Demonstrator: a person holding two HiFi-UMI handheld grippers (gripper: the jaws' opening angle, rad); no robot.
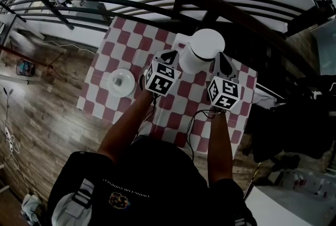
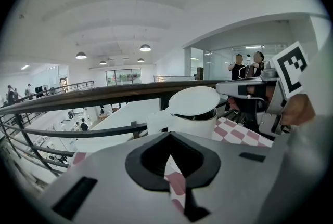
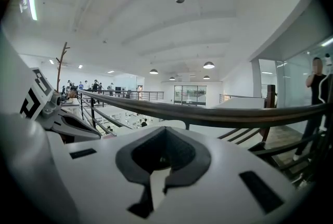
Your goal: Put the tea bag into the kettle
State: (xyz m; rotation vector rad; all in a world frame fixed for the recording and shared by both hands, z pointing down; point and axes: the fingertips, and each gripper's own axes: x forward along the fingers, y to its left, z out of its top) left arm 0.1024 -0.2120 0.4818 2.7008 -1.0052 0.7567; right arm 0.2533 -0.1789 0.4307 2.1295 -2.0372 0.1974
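- The saucer (image 1: 112,90) sits at the left of the checkered cloth (image 1: 181,115). The small square on it looks like the tea bag (image 1: 122,82), well apart from both tools.
- The left gripper (image 1: 168,55) is closed on nothing, just beside the kettle (image 1: 202,52). It should open before reaching the saucer, then pinch the bag by its top edge.
- The kettle stands between the 2 grippers. Its lid (image 2: 195,98) covers the mouth with a dark gap beneath, and I judge it must be swung fully clear first.
- The right gripper (image 1: 222,60) is closed and empty too, well placed to lift that lid.
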